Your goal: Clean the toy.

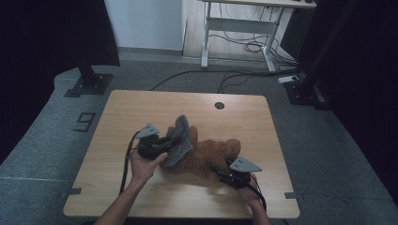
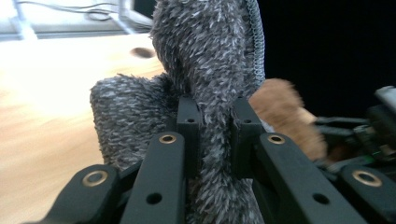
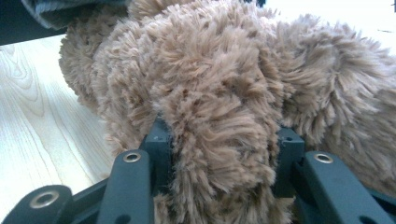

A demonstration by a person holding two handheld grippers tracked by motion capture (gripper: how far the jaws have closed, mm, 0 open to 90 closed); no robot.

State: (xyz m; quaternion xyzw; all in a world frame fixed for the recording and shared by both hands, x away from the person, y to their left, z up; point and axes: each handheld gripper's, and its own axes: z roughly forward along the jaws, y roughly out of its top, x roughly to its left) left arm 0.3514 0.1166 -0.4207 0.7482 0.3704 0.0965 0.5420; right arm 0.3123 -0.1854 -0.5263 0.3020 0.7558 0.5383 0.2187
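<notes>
You have the left gripper point(image 1: 162, 146) with its fingers point(image 2: 188, 122) pinched on the grey fuzzy cloth point(image 1: 180, 138) lifted over the brown teddy bear point(image 1: 211, 154) on the worktop point(image 1: 141, 112), the right gripper point(image 1: 224, 174) clamping the bear's limb, so next, probably, pull the cloth free steadily.

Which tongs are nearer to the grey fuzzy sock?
Left. The left tongs are clamped on the grey fuzzy sock; the right tongs grip the brown plush toy, on its far side from the sock.
</notes>
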